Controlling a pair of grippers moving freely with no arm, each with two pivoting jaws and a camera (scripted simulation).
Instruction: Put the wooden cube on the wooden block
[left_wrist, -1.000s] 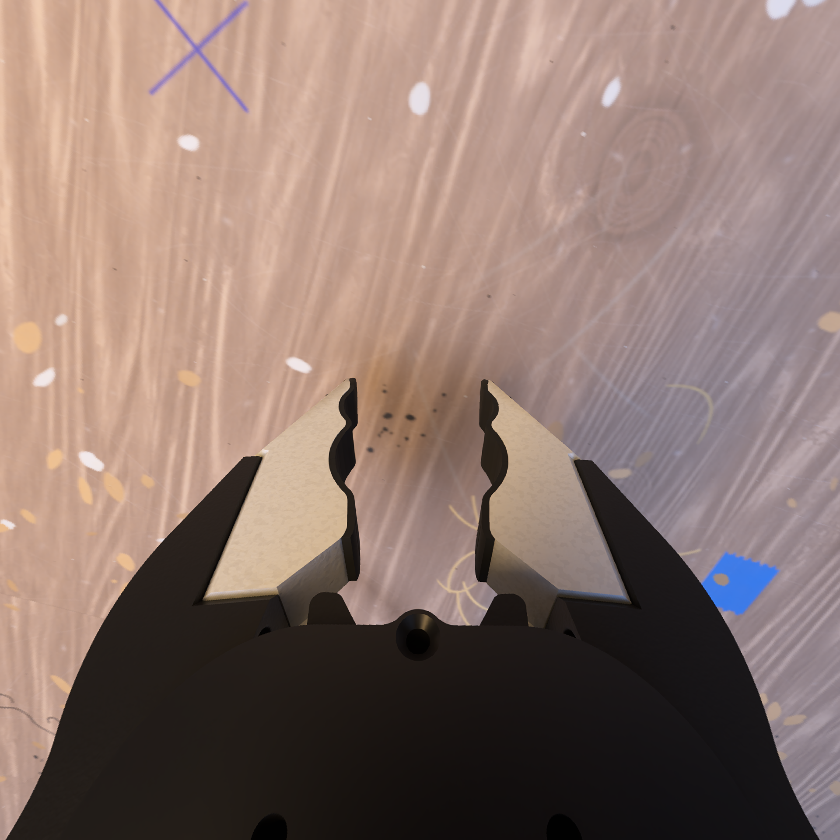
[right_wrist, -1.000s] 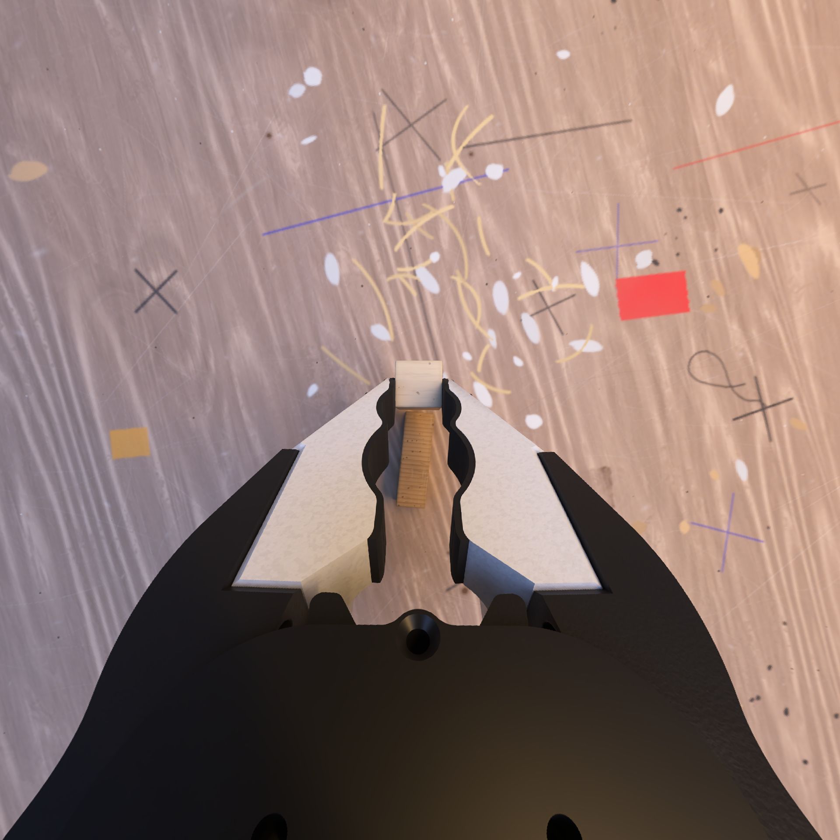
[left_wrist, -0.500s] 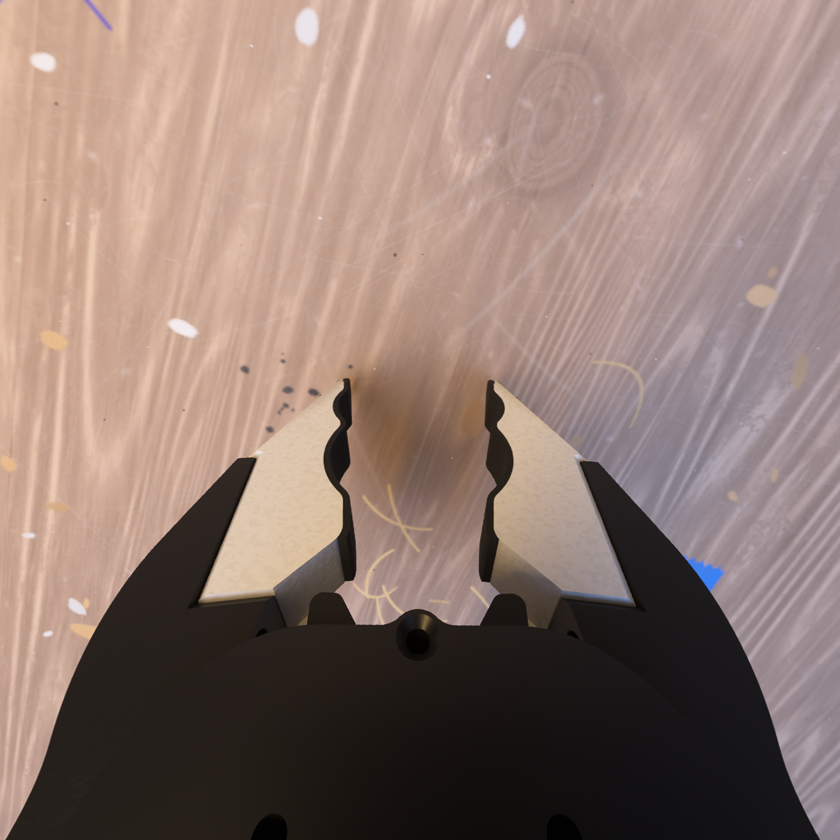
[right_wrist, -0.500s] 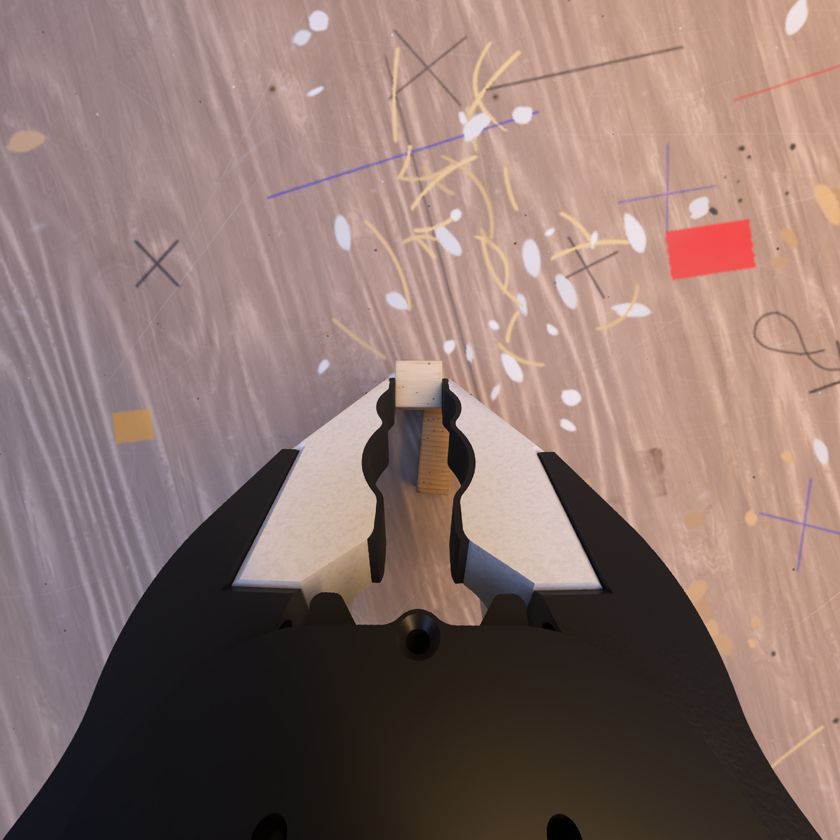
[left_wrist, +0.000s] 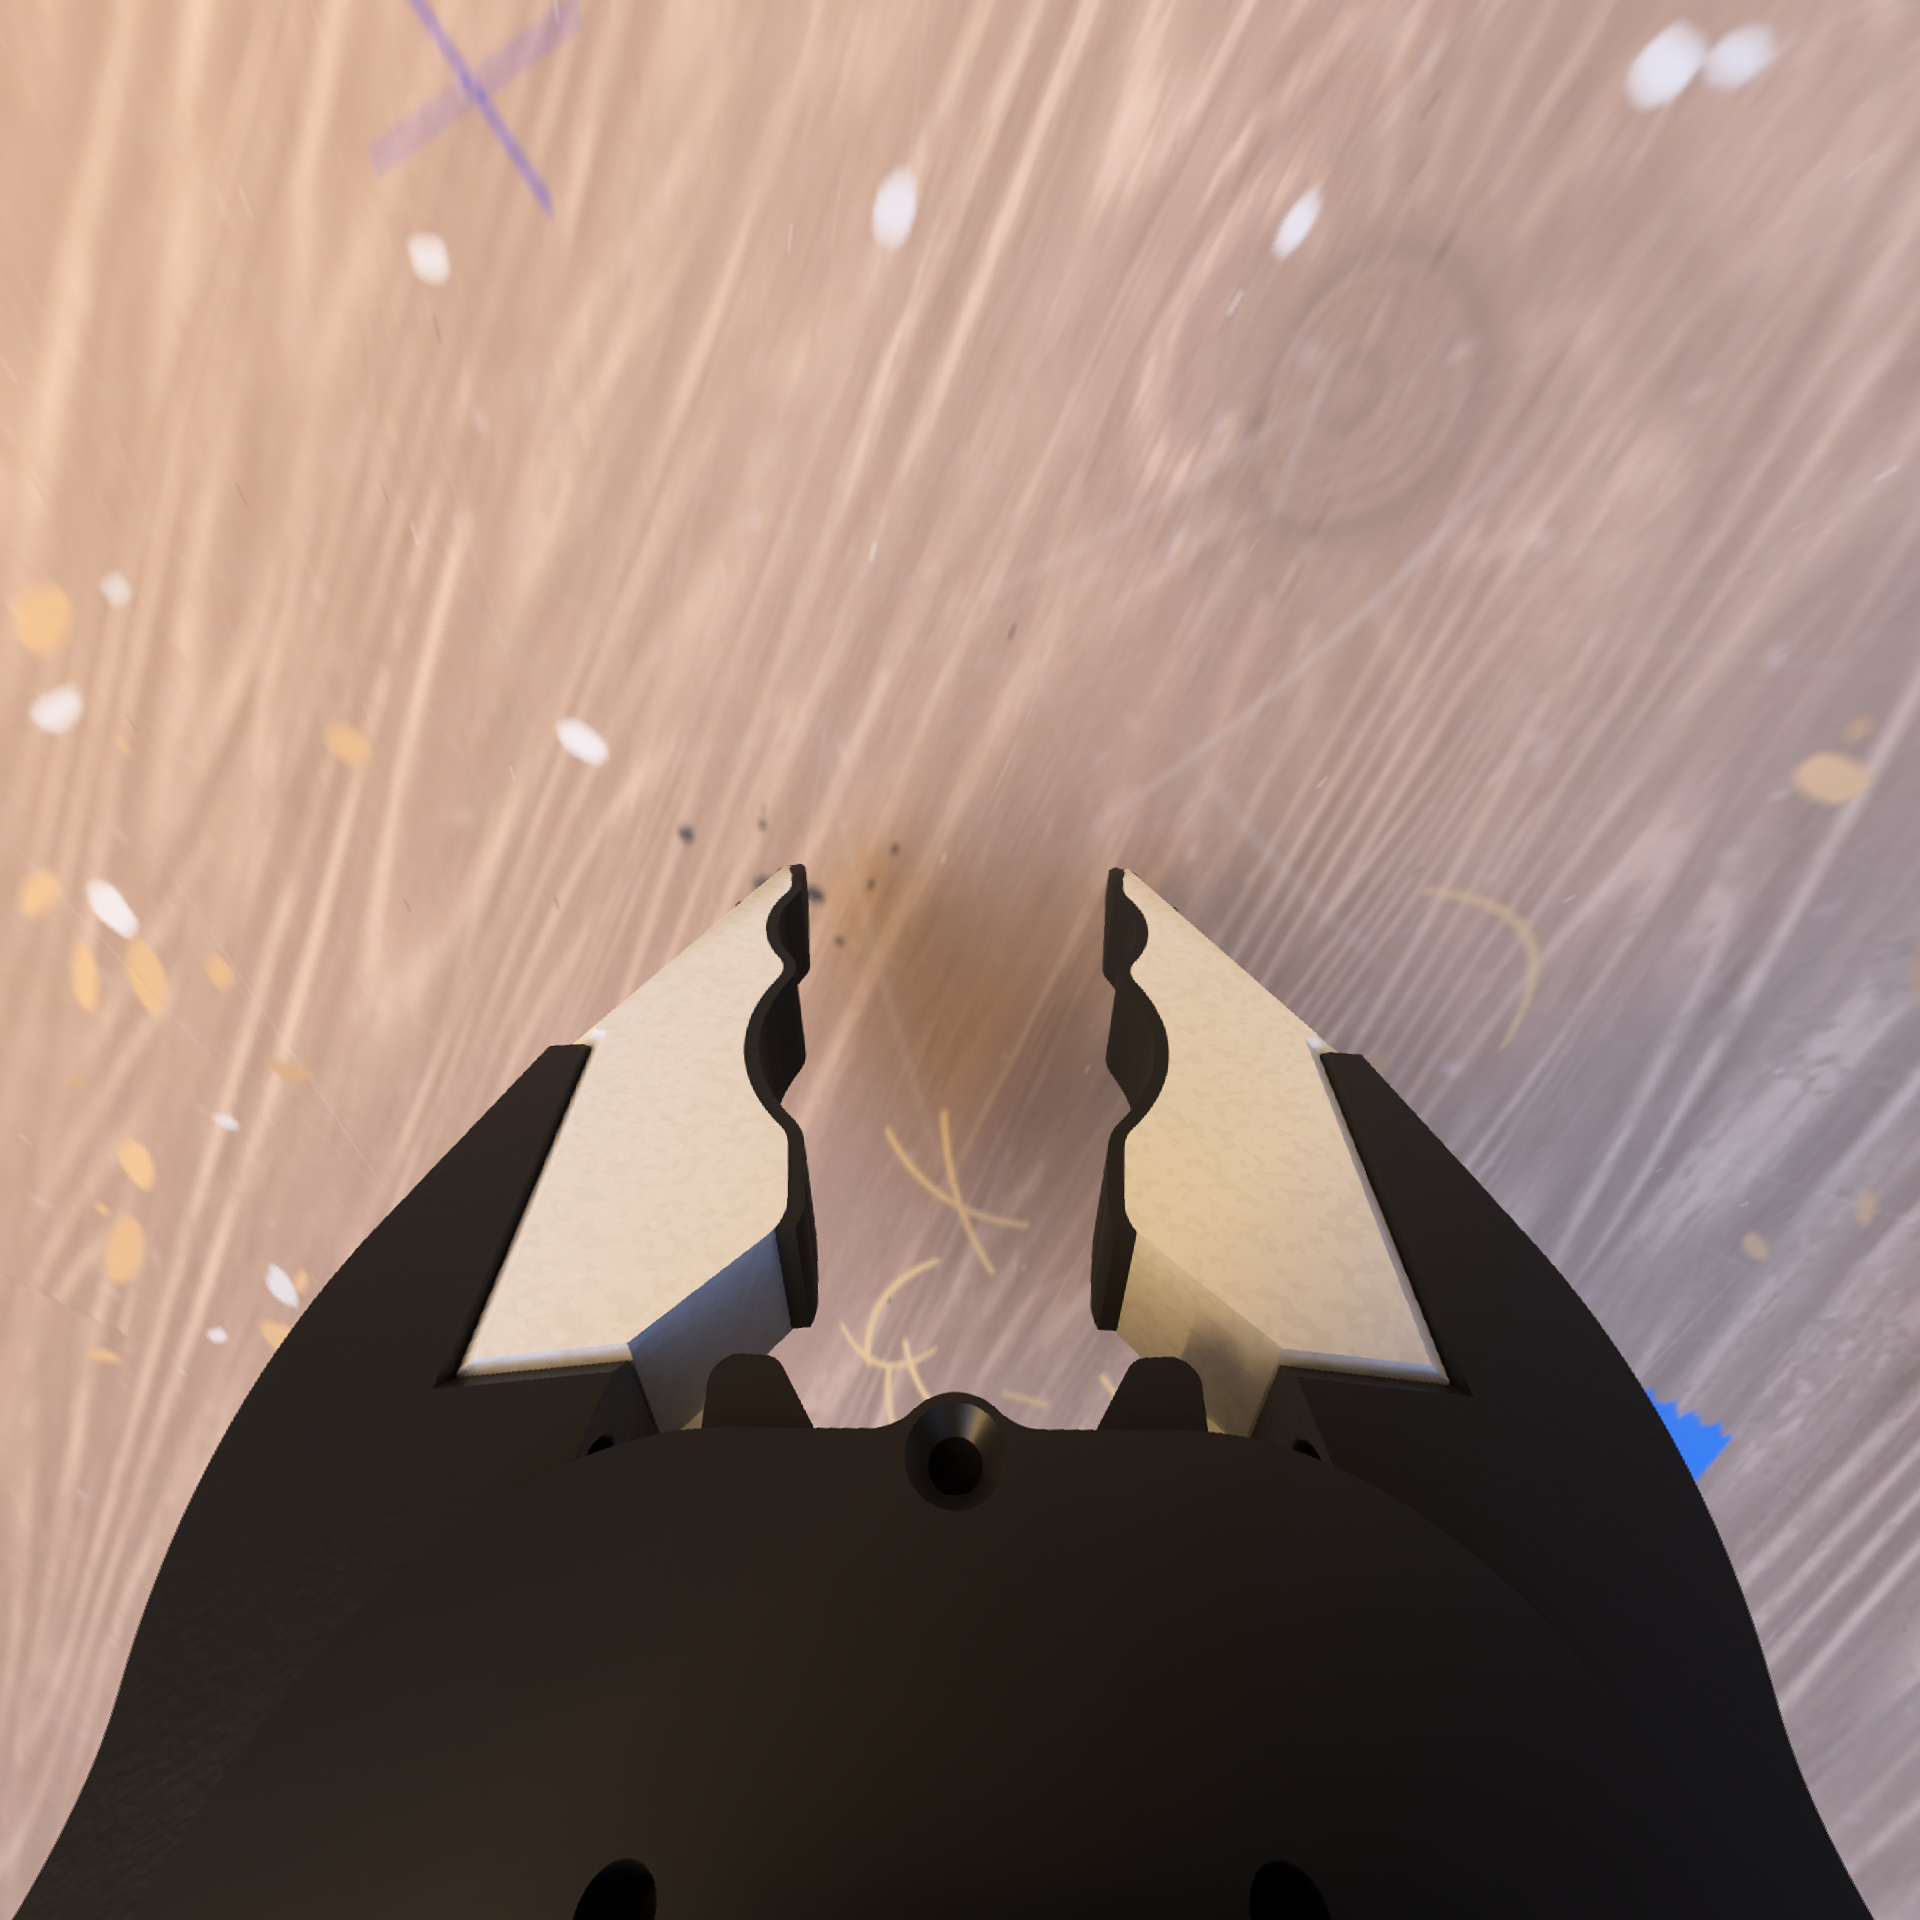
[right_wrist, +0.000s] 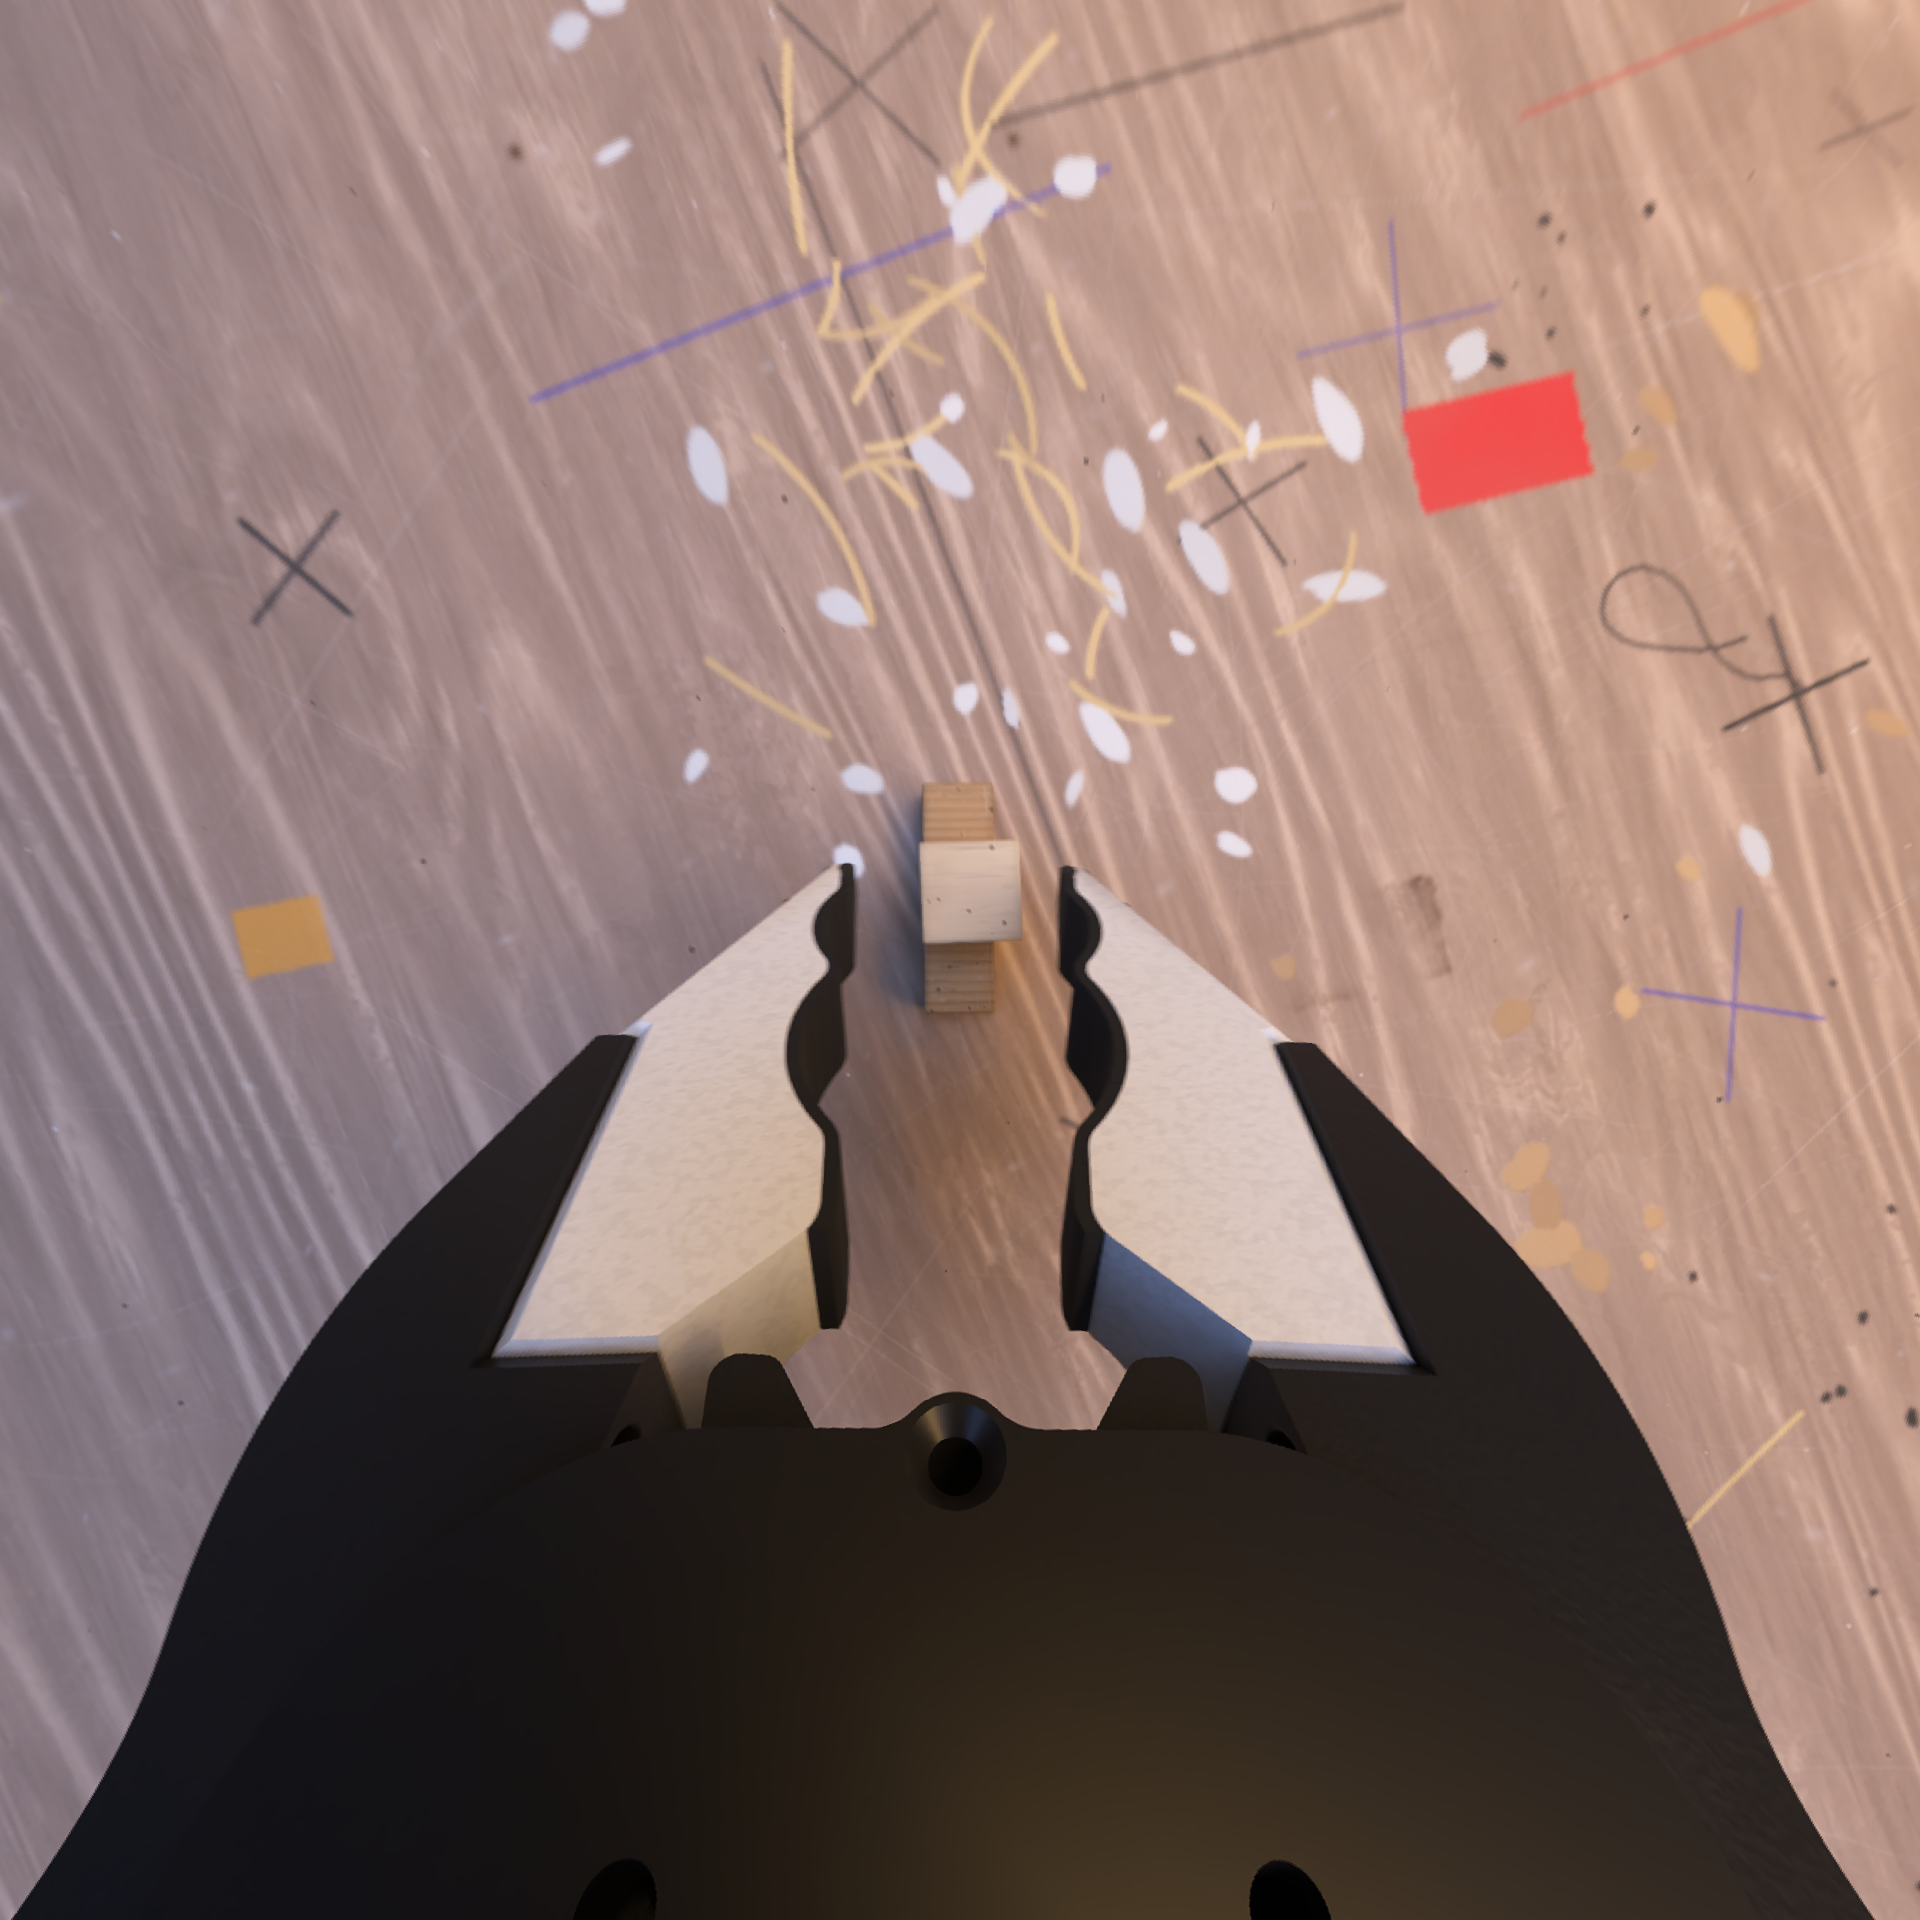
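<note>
The pale wooden cube (right_wrist: 970, 891) rests across the middle of the narrow wooden block (right_wrist: 960, 902), which lies flat on the worktop (right_wrist: 416, 727). The right gripper (right_wrist: 956, 883) has its jaws apart, one on each side of the cube and clear of it. Risk: a sideways drift on withdrawal could let a jaw clip the cube and tip it off its narrow seat. The left gripper (left_wrist: 954, 883), jaws apart and empty, hangs over bare worktop.
</note>
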